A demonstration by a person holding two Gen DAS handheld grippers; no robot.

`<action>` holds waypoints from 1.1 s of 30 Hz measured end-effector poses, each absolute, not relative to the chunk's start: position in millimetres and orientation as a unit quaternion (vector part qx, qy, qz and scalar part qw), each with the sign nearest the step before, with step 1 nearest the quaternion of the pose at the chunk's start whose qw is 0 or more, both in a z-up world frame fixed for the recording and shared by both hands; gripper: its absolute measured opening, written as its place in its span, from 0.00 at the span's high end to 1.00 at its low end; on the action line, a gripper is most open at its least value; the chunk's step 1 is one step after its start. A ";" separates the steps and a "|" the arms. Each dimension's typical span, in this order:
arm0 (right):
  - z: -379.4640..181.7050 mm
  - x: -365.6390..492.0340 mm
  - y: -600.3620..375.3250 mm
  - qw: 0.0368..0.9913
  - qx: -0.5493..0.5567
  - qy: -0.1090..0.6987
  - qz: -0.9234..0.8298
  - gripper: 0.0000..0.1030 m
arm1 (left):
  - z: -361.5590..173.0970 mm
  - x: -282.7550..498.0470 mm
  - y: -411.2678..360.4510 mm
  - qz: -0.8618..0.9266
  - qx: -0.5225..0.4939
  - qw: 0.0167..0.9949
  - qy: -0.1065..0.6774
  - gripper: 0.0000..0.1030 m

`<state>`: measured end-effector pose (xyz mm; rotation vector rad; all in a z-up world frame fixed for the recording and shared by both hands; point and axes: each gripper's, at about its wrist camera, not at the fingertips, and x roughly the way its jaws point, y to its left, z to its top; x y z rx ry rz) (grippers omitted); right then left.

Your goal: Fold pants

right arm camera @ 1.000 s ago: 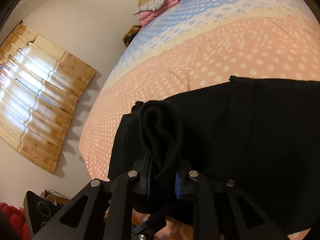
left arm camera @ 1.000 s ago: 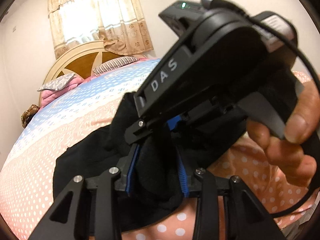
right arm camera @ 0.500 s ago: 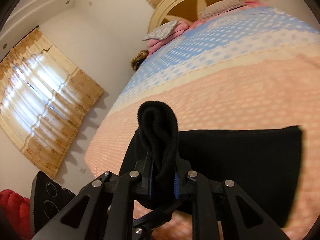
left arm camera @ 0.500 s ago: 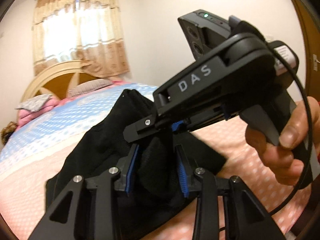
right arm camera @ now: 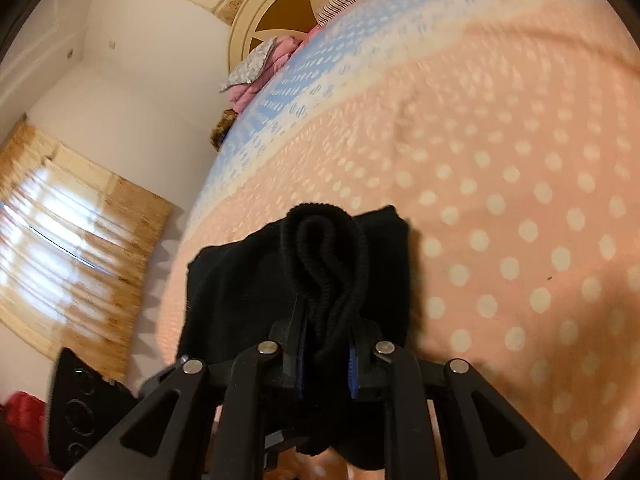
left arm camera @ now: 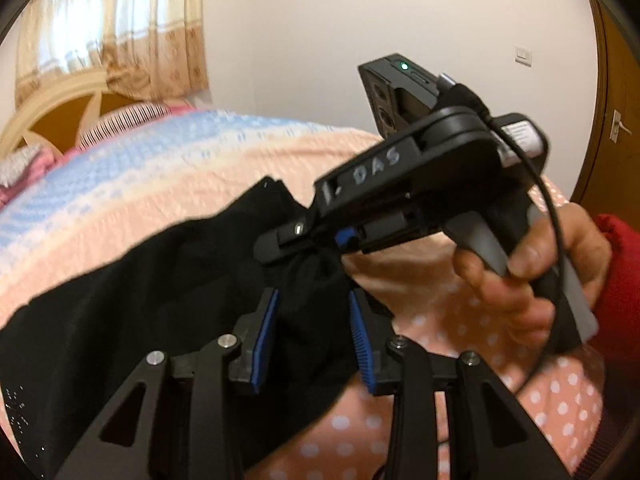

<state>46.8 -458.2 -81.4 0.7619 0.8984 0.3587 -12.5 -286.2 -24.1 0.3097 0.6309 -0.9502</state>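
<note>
Each view looks forward and downward along its own jaws, close over the bed [left arm camera: 168,184]. The left view faces the headboard [left arm camera: 48,120] at upper left, with the right gripper [left arm camera: 316,248] near centre. The right view shows the same headboard [right arm camera: 288,12] at top centre. Both share the pants [right arm camera: 248,280].

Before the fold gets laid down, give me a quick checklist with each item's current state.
1. Left gripper clamped on the black knit pants: ok, cloth bunched between the blue pads.
2. Right gripper clamped on the pants' ribbed edge: ok.
3. Both grips close together: ok, the right gripper sits just ahead of the left in the left wrist view.
4. Landing area on the peach polka-dot bedspread: ok, bare.
5. Layers aligned under the fold: cannot tell, hidden.
6. Image sharpness: not ok, motion blur.
</note>
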 end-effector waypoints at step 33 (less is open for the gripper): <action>-69.1 -60.6 -396.2 0.878 0.158 0.449 -0.051 0.78 | -35.0 56.3 -95.3 -0.206 0.091 0.903 0.367 0.24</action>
